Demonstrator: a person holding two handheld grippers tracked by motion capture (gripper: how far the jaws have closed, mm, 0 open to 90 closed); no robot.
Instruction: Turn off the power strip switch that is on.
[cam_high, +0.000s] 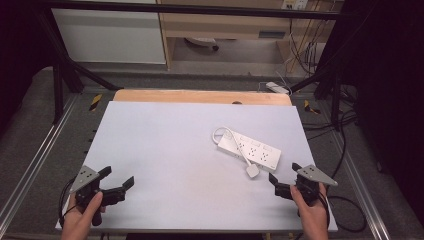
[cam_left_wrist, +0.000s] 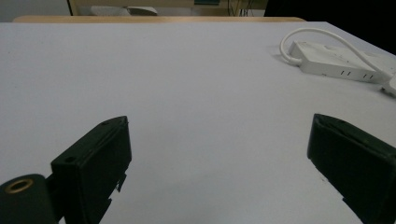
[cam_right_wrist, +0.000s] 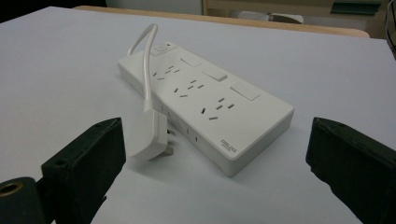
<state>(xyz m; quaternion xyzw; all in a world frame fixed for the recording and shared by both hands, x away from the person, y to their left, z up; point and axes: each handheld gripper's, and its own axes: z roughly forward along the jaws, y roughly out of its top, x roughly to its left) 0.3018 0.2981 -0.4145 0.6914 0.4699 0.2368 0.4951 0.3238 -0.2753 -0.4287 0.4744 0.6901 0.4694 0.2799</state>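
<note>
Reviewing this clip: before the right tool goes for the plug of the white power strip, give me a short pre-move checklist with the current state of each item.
1. Right tool open, nothing between its jaws: ok.
2. Left tool open and holding nothing: ok.
3. Plug free to grasp, lying on the table beside the power strip, not in a socket: ok.
4. Path from right tool to plug unobstructed, bare table between them: ok.
5. Cord slack enough to lift the plug: it loops from the strip's far end, but how much slack that leaves cannot tell.
6. Strip lying flat, sockets facing up: ok.
</note>
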